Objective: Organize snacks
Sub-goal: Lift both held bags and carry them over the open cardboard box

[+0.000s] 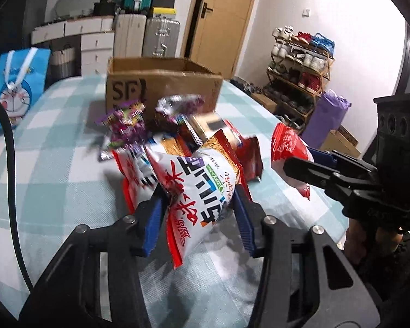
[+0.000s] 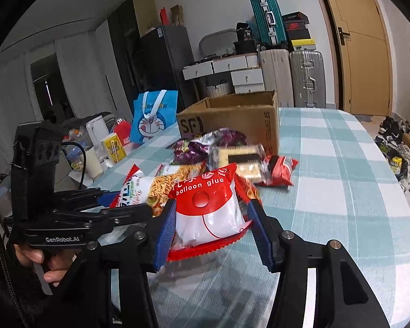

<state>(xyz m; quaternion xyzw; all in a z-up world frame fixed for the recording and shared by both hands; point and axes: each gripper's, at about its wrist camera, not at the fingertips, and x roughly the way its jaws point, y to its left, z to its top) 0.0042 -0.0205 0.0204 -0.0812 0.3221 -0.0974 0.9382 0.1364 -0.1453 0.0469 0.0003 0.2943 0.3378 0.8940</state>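
My left gripper (image 1: 198, 205) is shut on a white and red noodle-snack bag (image 1: 196, 188) and holds it above the checked tablecloth. My right gripper (image 2: 210, 218) is shut on a red and white "balloon glue" packet (image 2: 209, 213); it also shows in the left wrist view (image 1: 288, 153). A pile of snacks lies behind them: purple packets (image 1: 125, 123), a red packet (image 2: 281, 170), a clear biscuit pack (image 2: 244, 161). An open SF cardboard box (image 1: 161, 84) stands behind the pile; it also shows in the right wrist view (image 2: 232, 120).
A blue Doraemon bag (image 1: 19, 87) stands at the table's left. A kettle, cups and a yellow box (image 2: 113, 147) crowd the left side. Suitcases (image 2: 303, 73), drawers and a door are behind. A shoe rack (image 1: 300, 65) stands to the right of the table.
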